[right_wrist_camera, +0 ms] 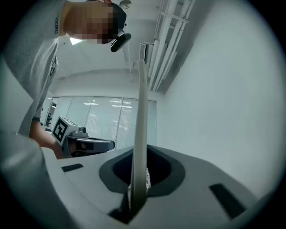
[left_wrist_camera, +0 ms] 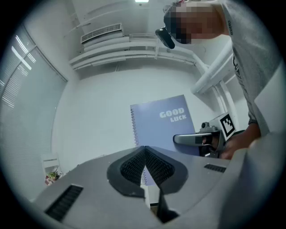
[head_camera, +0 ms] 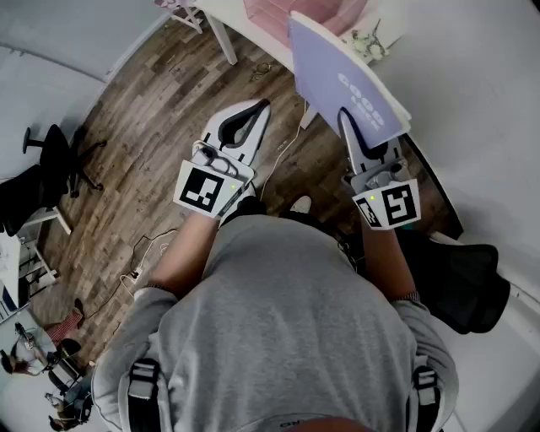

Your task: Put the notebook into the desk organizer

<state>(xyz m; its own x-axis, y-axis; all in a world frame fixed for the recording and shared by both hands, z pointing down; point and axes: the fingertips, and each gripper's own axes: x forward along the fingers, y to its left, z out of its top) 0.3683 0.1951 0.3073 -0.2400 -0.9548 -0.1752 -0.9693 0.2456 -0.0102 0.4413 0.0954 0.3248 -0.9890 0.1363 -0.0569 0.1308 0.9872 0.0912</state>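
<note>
While right gripper (head_camera: pixel 353 128) clamps notebook (head_camera: pixel 337 72) edge — left gripper (head_camera: pixel 258 108) jaws together, apart.

The notebook (head_camera: pixel 346 72) is standing on edge between the jaws of the right gripper (head_camera: pixel 348 120), the left gripper (head_camera: pixel 256 111) is hovering apart at its left above the floor (head_camera: pixel 160 93), and the desk organizer (head_camera: pixel 270 17) is sitting on the bench (head_camera: pixel 477 93) behind the notebook.

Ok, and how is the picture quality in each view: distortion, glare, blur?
Head view: even light, mild bending at the edges, notebook sharp. Left gripper view: strong fisheye, dark corners, a ceiling light glaring at the top, the left gripper soft. Right gripper view: same fisheye; the notebook edge close to the lens blurred.
</note>
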